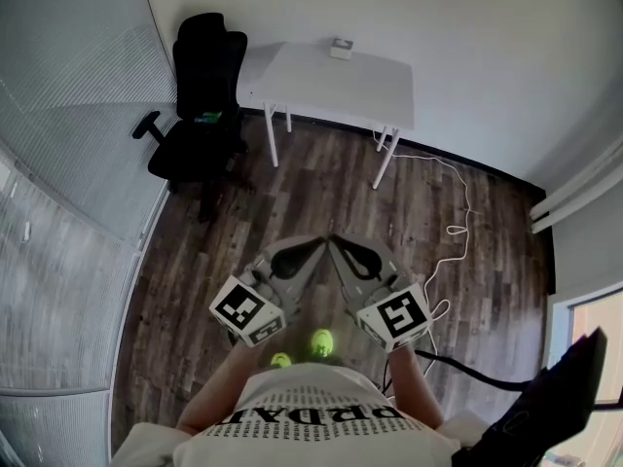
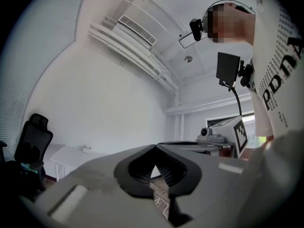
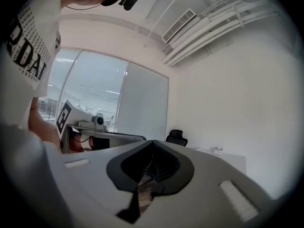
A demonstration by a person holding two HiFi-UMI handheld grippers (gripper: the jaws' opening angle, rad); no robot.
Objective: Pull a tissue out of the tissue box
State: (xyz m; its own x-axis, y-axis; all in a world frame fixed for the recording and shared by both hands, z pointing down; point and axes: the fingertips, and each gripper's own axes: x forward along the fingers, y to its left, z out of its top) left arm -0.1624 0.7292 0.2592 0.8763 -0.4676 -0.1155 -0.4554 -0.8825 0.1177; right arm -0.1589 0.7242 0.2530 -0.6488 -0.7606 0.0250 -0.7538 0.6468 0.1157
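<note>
The tissue box [image 1: 340, 49] is a small white box at the back edge of a white table [image 1: 331, 81] against the far wall. It also shows small in the left gripper view [image 2: 87, 149] and in the right gripper view [image 3: 218, 150]. Both grippers are held side by side in front of the person, far from the table and pointing toward it. My left gripper [image 1: 313, 243] is shut with its tips together and nothing between them [image 2: 155, 146]. My right gripper [image 1: 339, 243] is shut and empty as well [image 3: 152, 141].
A black office chair [image 1: 200, 95] stands left of the table. A white cable [image 1: 456, 212] runs across the wooden floor on the right. A glass wall with blinds [image 1: 58, 163] bounds the left side. A black monitor on an arm [image 1: 560, 397] stands at the lower right.
</note>
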